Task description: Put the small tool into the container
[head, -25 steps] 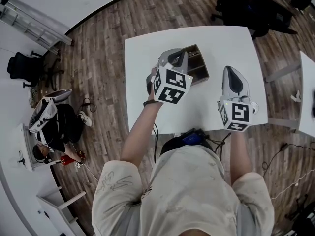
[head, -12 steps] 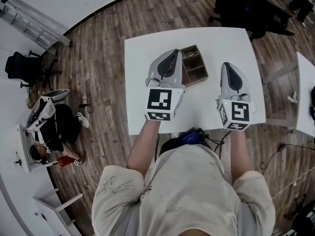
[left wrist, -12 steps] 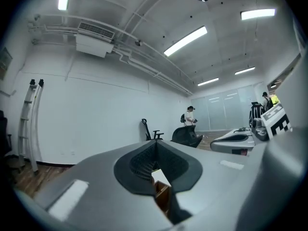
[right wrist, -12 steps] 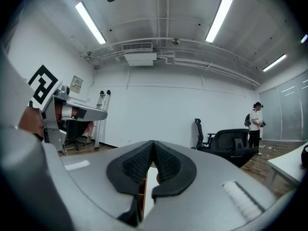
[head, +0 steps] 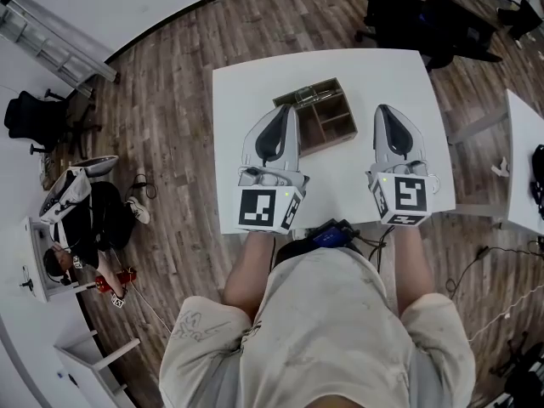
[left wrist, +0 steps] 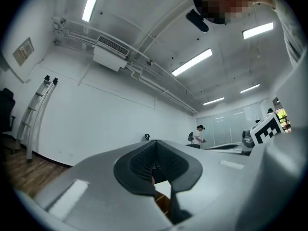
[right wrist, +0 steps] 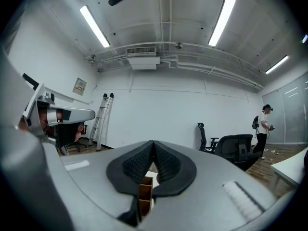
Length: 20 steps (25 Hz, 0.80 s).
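The wooden container now lies fully in view. A second ago the left gripper hung over its near left part, rolled so that its marker cube faced sideways. That gripper has since drawn back toward the person and to the left. It has also rolled level, so the cube now faces up. The right gripper has barely shifted, and the container sits where it did.

The container lies just ahead of the left gripper's tips and to their right, lower than the jaws. It is to the left of the right gripper's tips, so it sits between the two grippers and slightly beyond them. Each gripper view shows a strip of its brown dividers below that gripper's closed jaws. A pale glint shows in the long compartment on the side nearest the left gripper. It is too small to tell whether that is the small tool.

Both grippers have their jaws pressed together with nothing between the pads, and neither touches the container.

Under the grippers is a white table on a wood-plank floor. Beyond the right gripper stands a second white table. To the left of the left gripper are a black chair and a ladder against the white wall. Ahead of the right gripper are an office chair, a standing person, strip lights and an air-conditioning unit.
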Motion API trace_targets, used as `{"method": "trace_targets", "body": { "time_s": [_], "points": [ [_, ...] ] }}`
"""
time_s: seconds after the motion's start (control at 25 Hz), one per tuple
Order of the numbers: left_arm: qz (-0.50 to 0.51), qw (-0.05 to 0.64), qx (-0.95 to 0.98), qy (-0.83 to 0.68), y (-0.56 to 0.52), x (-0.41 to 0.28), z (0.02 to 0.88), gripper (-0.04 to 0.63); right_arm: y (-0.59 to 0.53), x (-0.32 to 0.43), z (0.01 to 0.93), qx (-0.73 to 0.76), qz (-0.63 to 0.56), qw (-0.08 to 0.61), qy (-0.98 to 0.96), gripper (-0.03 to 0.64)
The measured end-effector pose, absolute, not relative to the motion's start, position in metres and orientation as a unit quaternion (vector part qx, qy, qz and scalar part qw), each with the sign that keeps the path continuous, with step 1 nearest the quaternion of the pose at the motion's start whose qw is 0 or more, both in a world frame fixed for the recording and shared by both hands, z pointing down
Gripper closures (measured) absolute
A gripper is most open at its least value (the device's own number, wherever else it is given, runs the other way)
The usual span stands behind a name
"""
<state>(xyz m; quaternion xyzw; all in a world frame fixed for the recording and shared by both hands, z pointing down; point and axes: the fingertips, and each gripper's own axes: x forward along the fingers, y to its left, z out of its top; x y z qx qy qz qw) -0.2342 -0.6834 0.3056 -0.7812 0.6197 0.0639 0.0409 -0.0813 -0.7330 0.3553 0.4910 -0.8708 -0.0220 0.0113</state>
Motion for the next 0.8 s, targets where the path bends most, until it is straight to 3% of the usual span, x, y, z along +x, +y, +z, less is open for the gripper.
{"method": "trace_targets", "body": {
  "time_s": [0.8],
  "points": [
    [0.056,0.042,-0.769,0.635,-0.660,-0.253,0.326,0.577,-0.718,-0.106,0.356,0.480,-0.018,0.013,-0.877,0.612]
  ]
}}
